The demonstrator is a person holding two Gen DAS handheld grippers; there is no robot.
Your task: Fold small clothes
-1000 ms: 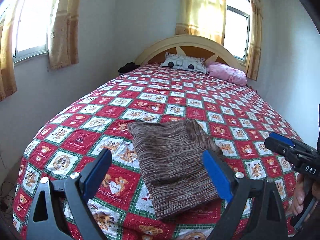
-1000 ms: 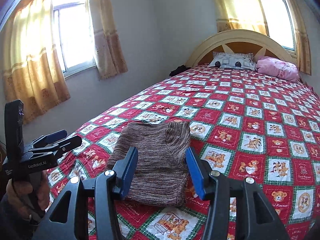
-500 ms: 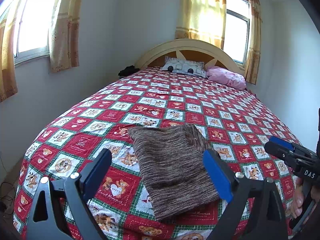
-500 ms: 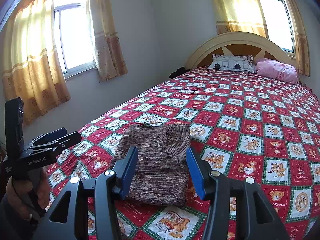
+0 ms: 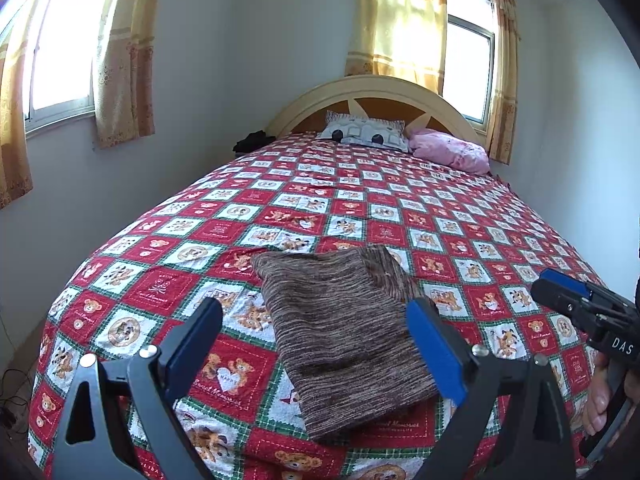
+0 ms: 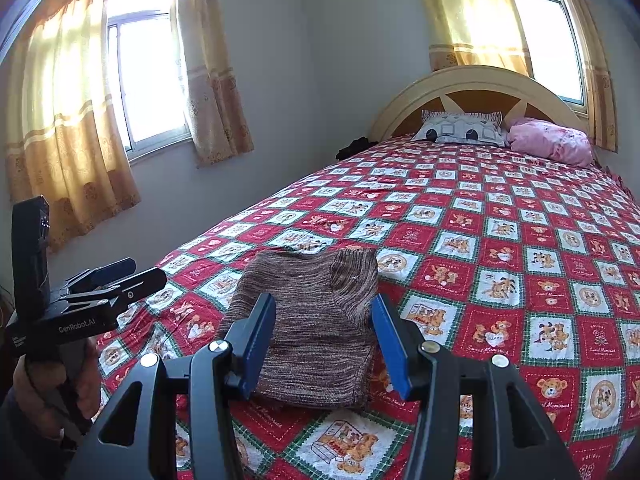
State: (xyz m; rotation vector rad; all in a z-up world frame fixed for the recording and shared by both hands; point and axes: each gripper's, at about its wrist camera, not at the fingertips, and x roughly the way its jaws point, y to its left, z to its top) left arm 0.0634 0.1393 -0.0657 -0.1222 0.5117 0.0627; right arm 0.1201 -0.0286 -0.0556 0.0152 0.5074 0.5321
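in the left wrist view the left gripper [image 5: 316, 344] has its jaws wide and empty above the folded brown garment [image 5: 340, 336] at 6 o'clock on the bedspread [image 5: 400, 200], and in the right wrist view the right gripper [image 6: 324, 340] has its jaws wide too, with the garment lying between the blue pads [image 6: 260, 340] at 6 o'clock.

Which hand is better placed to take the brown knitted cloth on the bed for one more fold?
Probably right. The right tongs are open and face the brown cloth squarely; its differently striped flap lies on that side. The left tongs see it skewed.
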